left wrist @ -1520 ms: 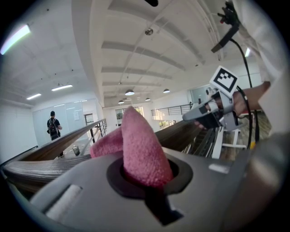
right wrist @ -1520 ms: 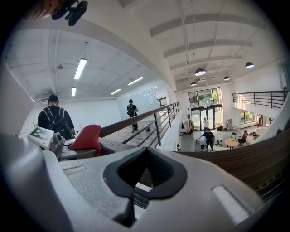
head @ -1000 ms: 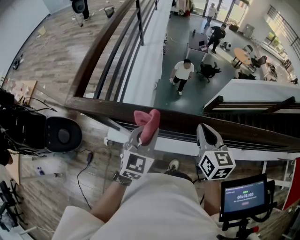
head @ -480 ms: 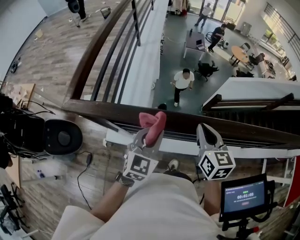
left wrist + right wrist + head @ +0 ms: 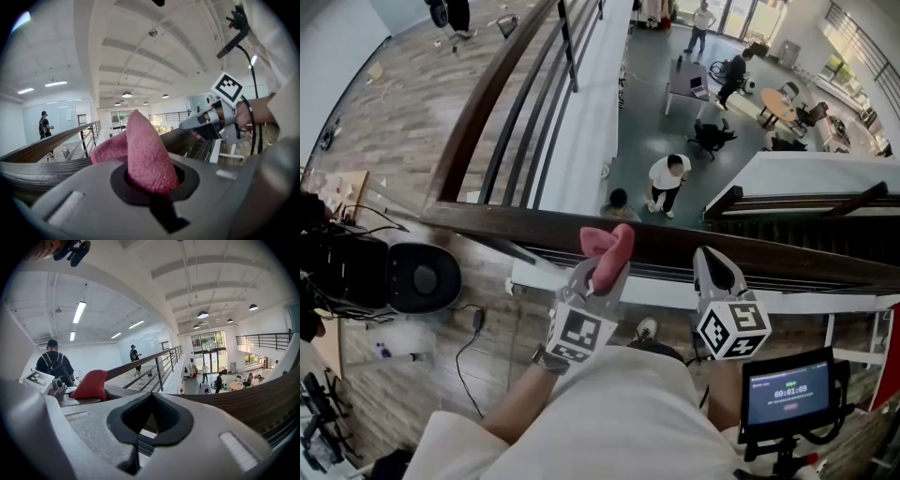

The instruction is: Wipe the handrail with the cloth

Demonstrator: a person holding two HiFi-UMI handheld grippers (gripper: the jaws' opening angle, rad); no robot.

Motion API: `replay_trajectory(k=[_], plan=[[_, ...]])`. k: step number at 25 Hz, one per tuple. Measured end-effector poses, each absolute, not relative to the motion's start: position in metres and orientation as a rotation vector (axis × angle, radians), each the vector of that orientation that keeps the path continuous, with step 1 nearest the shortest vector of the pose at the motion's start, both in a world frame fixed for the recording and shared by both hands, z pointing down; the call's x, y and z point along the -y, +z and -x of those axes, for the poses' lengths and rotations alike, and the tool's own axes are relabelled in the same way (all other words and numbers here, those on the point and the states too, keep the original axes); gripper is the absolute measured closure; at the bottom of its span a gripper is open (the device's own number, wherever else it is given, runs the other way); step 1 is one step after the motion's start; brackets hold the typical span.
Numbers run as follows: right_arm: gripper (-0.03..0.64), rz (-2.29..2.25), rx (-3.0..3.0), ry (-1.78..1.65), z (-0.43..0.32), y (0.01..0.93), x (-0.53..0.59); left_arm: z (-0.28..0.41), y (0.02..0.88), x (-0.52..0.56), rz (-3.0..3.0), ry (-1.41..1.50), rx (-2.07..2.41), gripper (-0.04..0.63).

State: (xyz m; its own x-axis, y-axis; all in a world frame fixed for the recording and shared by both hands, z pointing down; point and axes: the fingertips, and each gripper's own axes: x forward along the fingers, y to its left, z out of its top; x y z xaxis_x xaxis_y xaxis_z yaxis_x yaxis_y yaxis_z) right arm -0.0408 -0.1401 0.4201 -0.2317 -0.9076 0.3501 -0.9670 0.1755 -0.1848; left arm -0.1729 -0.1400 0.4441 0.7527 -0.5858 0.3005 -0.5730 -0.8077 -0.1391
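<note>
Pink cloth (image 5: 607,248), clenched in the left hand-held gripper (image 5: 598,272) at the handrail (image 5: 506,223), could slip during wiping and drop onto people (image 5: 667,176) below; right hand-held gripper (image 5: 715,265) is closed, empty.

Dark wooden handrail (image 5: 516,223) crosses the view left to right; a second run goes off far-left from its left end.

Left hand-held gripper (image 5: 602,266) sits at the rail's near edge, jaws closed on a pink cloth (image 5: 609,246). The cloth sticks up out of the jaws and lies over the rail.

Right hand-held gripper (image 5: 716,260) is just right of it, jaws together, tips at the rail's near edge.

Near right: small screen (image 5: 789,387) on a stand. Near left, on the wood floor: black round unit (image 5: 423,277) with cables. Beyond the rail, a lower floor (image 5: 642,122) with several people.
</note>
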Motion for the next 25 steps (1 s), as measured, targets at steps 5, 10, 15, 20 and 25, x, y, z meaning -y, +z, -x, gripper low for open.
replay_trajectory(k=[5, 10, 15, 20, 25], plan=[[0.614, -1.835, 2.289, 0.552, 0.024, 0.413, 0.132, 0.154, 0.438, 0.130, 2.914, -0.513, -0.953, 0.562], [0.614, -1.834, 2.293, 0.551, 0.011, 0.416, 0.137, 0.139, 0.440, 0.132, 2.979, -0.503, -0.940, 0.563], [0.614, -1.833, 2.300, 0.548, 0.008, 0.415, 0.130, 0.136, 0.438, 0.123, 3.032, -0.479, -0.946, 0.563], [0.614, -1.819, 2.325, 0.542, 0.009, 0.411, 0.134, 0.133, 0.430, 0.131, 3.088, -0.462, -0.967, 0.561], [0.614, -1.812, 2.342, 0.509, 0.007, 0.409, 0.138, 0.131, 0.431, 0.138, 3.073, -0.497, -1.010, 0.561]])
